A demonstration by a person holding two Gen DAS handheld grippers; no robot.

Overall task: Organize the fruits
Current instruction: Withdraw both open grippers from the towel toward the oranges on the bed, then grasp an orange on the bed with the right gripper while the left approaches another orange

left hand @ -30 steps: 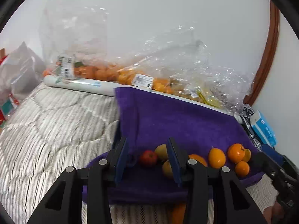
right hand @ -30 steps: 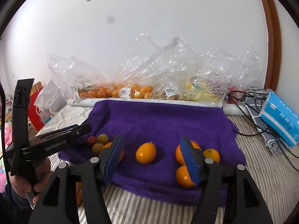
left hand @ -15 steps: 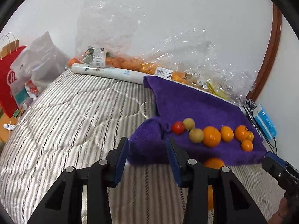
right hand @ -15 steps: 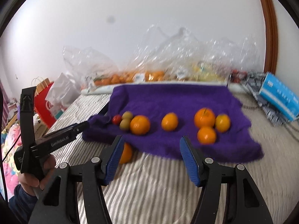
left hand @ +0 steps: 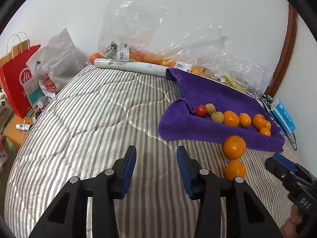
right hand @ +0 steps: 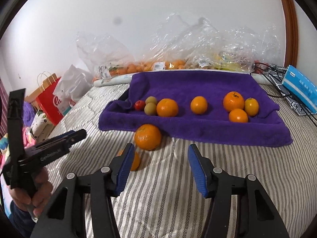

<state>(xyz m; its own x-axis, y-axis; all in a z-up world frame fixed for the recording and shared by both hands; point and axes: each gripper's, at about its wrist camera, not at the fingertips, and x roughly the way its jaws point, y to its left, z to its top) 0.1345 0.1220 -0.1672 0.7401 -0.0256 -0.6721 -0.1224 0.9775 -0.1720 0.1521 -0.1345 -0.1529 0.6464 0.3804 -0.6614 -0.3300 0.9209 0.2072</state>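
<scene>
A purple towel (right hand: 198, 83) lies on the striped bed and also shows in the left wrist view (left hand: 208, 93). On it sit a small red fruit (right hand: 139, 105), two greenish fruits (right hand: 150, 108) and several oranges (right hand: 167, 107). Two oranges lie off the towel on the bedcover: a large one (right hand: 147, 137) at the towel's front edge and a smaller one (right hand: 135, 161) nearer me; both show in the left wrist view (left hand: 234, 147). My left gripper (left hand: 156, 170) is open and empty over the bedcover. My right gripper (right hand: 159, 164) is open and empty, just behind the two loose oranges.
Clear plastic bags of fruit (right hand: 168, 63) and a white roll (left hand: 128, 66) line the wall behind the towel. A blue box (right hand: 301, 88) and cables lie at the right. A red paper bag (left hand: 15, 79) and white bags stand off the bed's left side.
Both grippers have pulled back from the towel toward the near side of the bed. The fruits look farther away, and two oranges off the towel have come into view.
</scene>
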